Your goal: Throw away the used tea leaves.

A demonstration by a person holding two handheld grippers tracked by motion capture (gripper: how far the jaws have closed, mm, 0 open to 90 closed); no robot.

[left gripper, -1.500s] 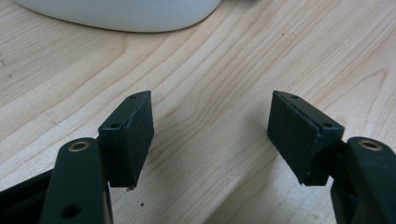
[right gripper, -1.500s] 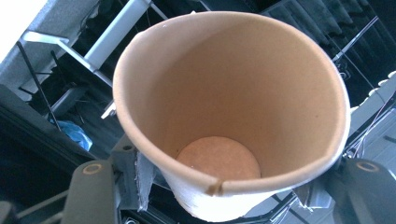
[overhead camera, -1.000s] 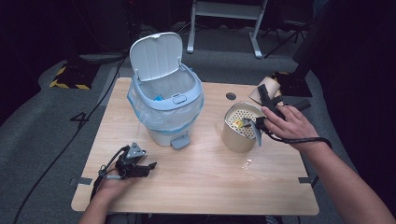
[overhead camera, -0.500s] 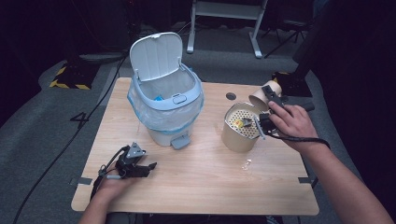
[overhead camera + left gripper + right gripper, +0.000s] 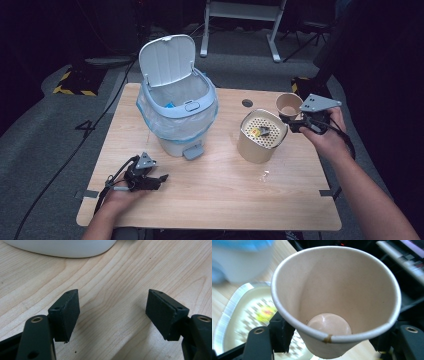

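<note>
From the high view, a paper cup (image 5: pixel 288 104) is held in the right gripper (image 5: pixel 296 121) beside a strainer tub (image 5: pixel 261 136), near the bin (image 5: pixel 177 107). The left gripper (image 5: pixel 159 178) rests on the bench (image 5: pixel 220 200).

In the left gripper view, the jaws are spread wide apart, holding nothing.

In the right gripper view, the cup is squeezed low on its sides. It looks light and easily crushed, so a soft hold is best.

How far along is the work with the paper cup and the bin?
The bin is open and lined. The strainer holds small scraps. The right gripper grips an empty paper cup beside the strainer. Probably left: drop the cup in the bin. The left gripper rests open.
</note>
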